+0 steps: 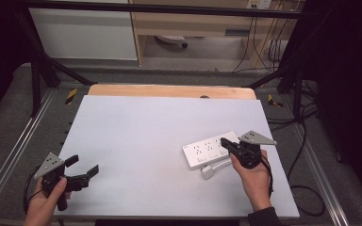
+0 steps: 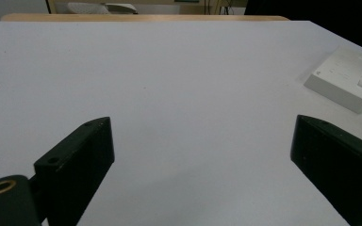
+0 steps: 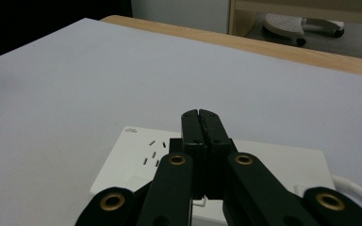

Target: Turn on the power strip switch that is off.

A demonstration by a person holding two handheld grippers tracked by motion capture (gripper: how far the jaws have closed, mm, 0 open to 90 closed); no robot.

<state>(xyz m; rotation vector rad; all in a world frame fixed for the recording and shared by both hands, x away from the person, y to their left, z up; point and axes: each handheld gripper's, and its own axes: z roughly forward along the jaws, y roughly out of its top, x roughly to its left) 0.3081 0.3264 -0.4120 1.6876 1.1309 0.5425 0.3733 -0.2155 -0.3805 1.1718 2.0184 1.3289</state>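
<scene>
— Where is the power strip point(image 1: 210, 149) lying for me right now?

— It's lying flat on the right half of the white table point(image 1: 136, 141), its long side running from lower left up toward the far right. Your right gripper point(image 1: 223, 141) is hovering directly over its right end, so you're reaching from that side; your left gripper point(image 1: 82, 165) is sitting well apart, near the table's front left corner.

— How are my jaws standing?

— On the right they're pressed together with nothing between them, tips pointing down over the strip's top face. On the left they're spread wide over bare table.

— And the strip itself?

— You're looking at a white, flat block with rows of socket slots and square switches, and a white cord with its plug point(image 1: 208, 172) resting just beside its near edge.
</scene>
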